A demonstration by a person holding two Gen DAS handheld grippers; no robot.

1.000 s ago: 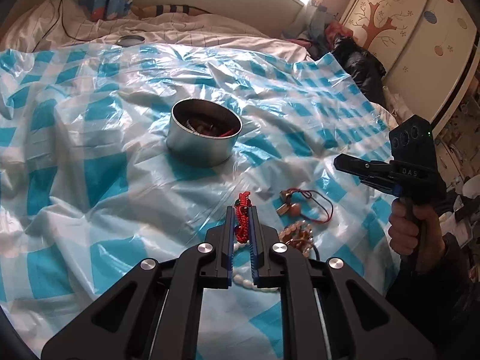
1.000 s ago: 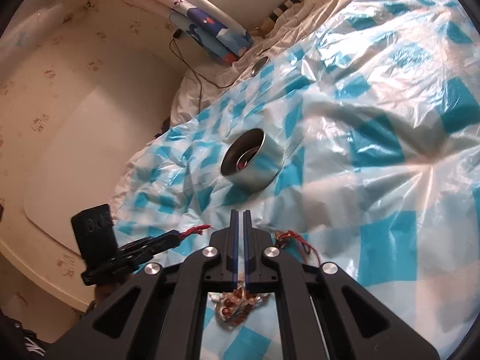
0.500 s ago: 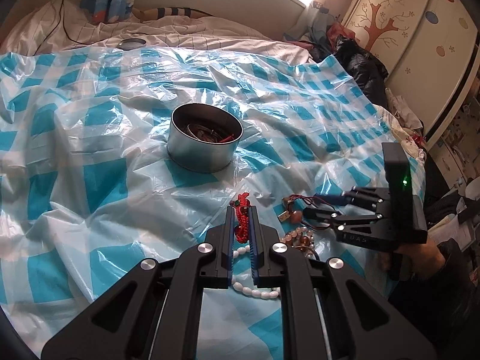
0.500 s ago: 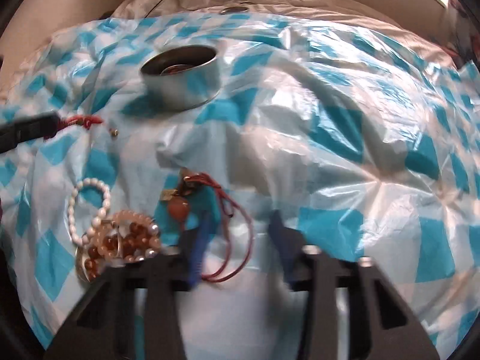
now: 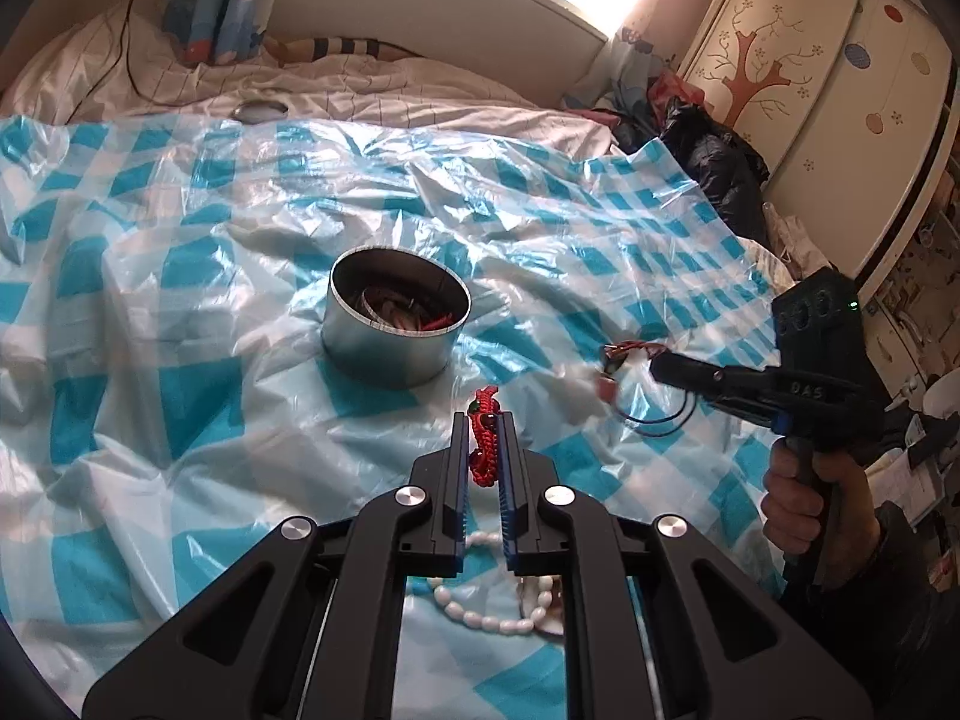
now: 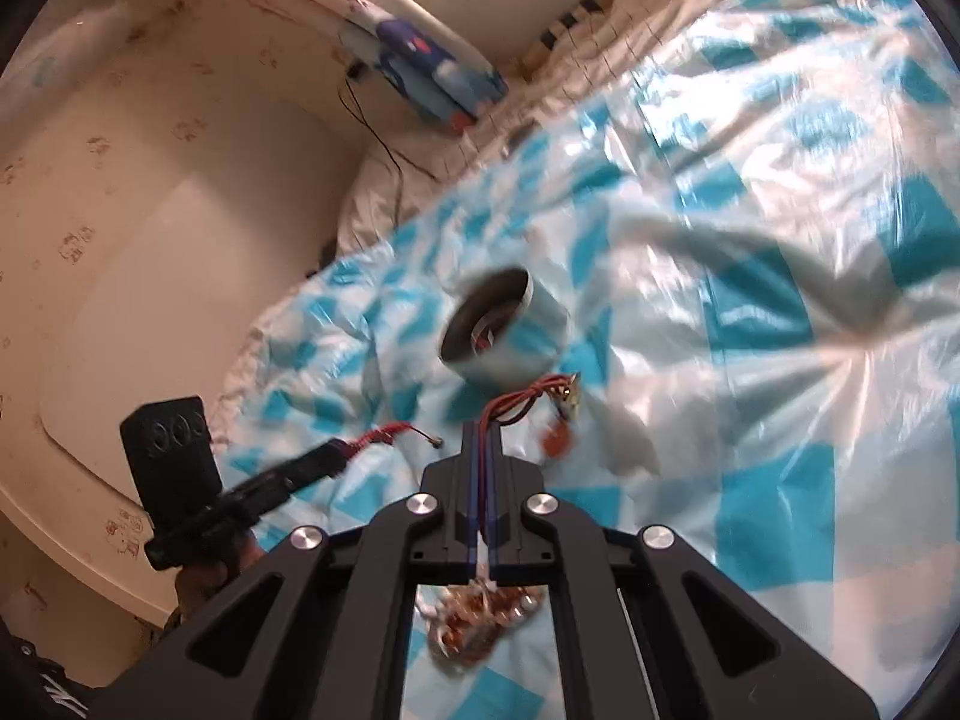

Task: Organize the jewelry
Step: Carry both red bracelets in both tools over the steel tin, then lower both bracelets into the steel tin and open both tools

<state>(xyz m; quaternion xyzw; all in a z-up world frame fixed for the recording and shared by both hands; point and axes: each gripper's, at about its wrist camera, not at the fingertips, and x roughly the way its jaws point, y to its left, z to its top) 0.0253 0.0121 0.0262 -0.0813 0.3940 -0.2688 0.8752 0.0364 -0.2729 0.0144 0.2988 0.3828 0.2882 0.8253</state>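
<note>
A round metal tin with jewelry inside stands on the blue-and-white checked plastic sheet; it also shows in the right wrist view. My left gripper is shut on a red braided bracelet, held above the sheet in front of the tin. My right gripper is shut on a red cord necklace whose pendant dangles; it shows lifted in the left wrist view. A white bead bracelet and a brown bead pile lie on the sheet below.
The sheet covers a bed with white bedding at the back. A wardrobe and dark clothes are at the right. A wall borders the bed's left side.
My right gripper dropped to the red cord necklace with jaws open, shut on it and lifted it off the sheet. My left gripper kept the red bracelet, nearly still.
</note>
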